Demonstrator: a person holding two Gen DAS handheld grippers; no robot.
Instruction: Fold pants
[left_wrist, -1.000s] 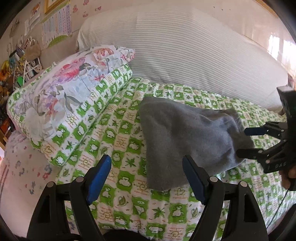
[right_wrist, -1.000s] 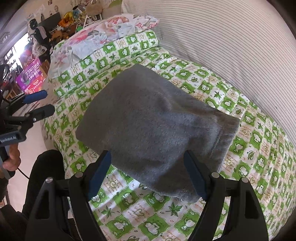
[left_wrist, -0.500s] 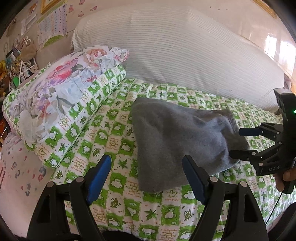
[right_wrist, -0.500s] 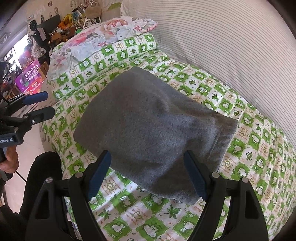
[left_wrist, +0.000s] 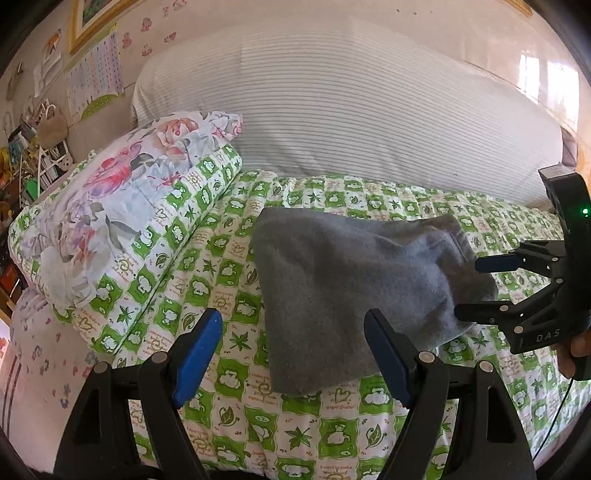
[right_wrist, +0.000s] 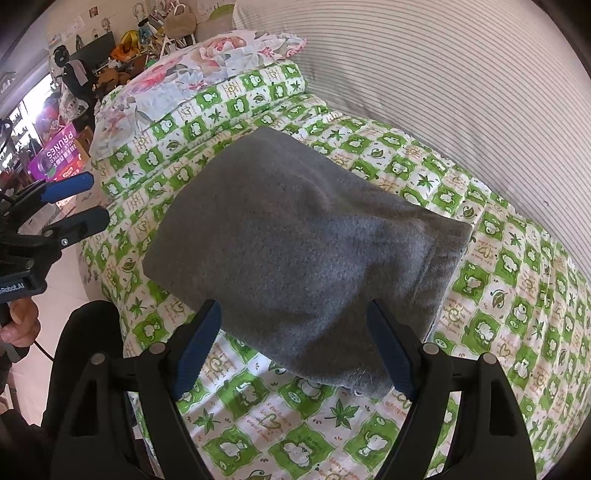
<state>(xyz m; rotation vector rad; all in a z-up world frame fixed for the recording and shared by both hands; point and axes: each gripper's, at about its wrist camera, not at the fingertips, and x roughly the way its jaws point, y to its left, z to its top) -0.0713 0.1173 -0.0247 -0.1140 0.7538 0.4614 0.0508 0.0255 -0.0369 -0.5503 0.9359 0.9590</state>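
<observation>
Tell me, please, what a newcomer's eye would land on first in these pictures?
Probably the grey pants, folded into a compact bundle in the middle of the green-and-white patterned bedspread. Next, the open left gripper and right gripper, neither holding anything, and the floral pillow to the left.

1. Left gripper (left_wrist: 293, 352): has drawn slightly back from the folded grey pants (left_wrist: 354, 291); its open fingers now stand short of the near edge, which lay between them a second ago.
2. Right gripper (right_wrist: 295, 350): open as before, it has edged closer over the pants' (right_wrist: 295, 243) near hem.
</observation>
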